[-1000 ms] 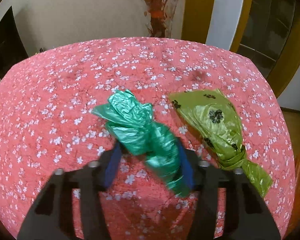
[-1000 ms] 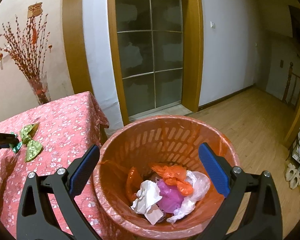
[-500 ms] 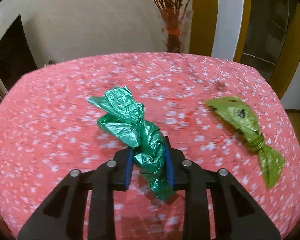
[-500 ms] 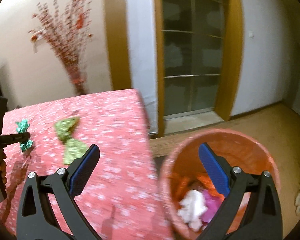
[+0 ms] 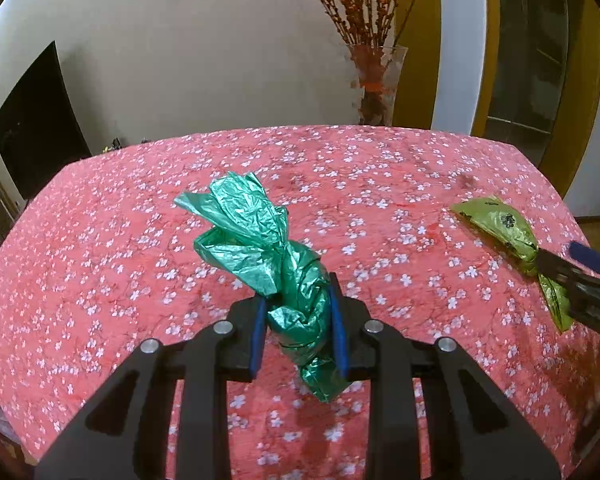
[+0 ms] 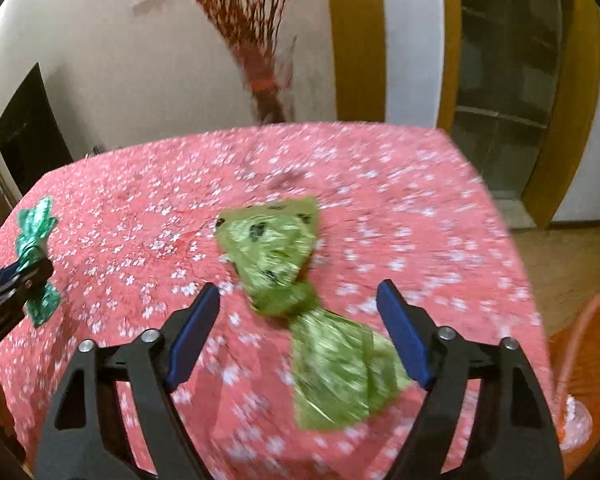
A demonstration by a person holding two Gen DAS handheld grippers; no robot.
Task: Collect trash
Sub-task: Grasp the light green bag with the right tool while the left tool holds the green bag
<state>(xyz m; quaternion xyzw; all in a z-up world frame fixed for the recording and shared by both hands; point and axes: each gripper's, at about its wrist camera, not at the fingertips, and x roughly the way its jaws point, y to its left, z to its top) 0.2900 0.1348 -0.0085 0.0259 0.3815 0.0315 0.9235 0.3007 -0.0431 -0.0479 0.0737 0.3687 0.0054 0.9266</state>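
**So, two bags on the go at once**

Just clamped the left tongs (image 5: 298, 320) onto the dark green bag (image 5: 276, 264) — pads pressing its twisted middle, knotted tail dangling below, crumpled top poking up toward 11 o'clock. Looked loosely framed a second ago, jaws wide either side; now properly pinched and, going by the shadow underneath, probably lifted clear of the red floral worktop (image 5: 100, 240). Counts as one piece of trash secured, ready for the bin.

Meanwhile swung the right tongs (image 6: 300, 332) away from over the orange basket (image 6: 584, 360) and across to the lime green bag (image 6: 284, 256), the one with the paw prints. Jaws have just been closing in a bit but stand apart, straddling the knot with no pad touching it yet. Bag lying flat on the worktop, fat end toward 12 o'clock, flared tail toward 5. Guessing next move is a squeeze right on that knot.

Hard-to-see stuff:
- Right view pretty smeared, so can't swear how close the pads are to the plastic.
- Basket cut off at 4 o'clock, only a sliver of rim and something whitish inside.
- From the left view, right tongs poke in at 3 o'clock and cover part of the lime bag's tail.
- Can't tell what's inside either bag.
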